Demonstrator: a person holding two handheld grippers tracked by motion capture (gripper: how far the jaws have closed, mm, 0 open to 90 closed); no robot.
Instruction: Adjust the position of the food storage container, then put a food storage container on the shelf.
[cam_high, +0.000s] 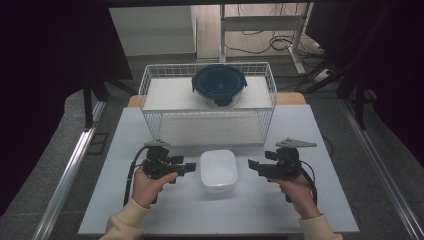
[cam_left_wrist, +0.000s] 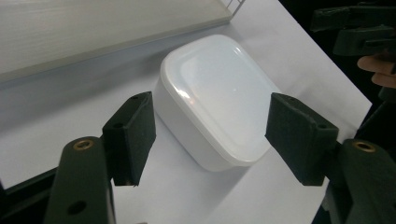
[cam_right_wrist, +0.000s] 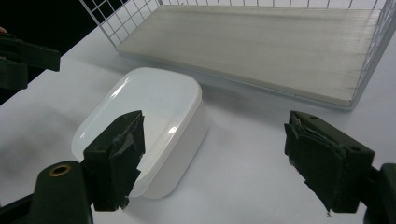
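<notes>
Both hands level | jaws apart | flanking white box (cam_high: 218, 170)

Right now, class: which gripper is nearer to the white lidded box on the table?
Left, slightly. The left gripper hovers just off the left side of the white lidded box, jaws open; the right gripper waits a little farther off its right side, also open.
</notes>
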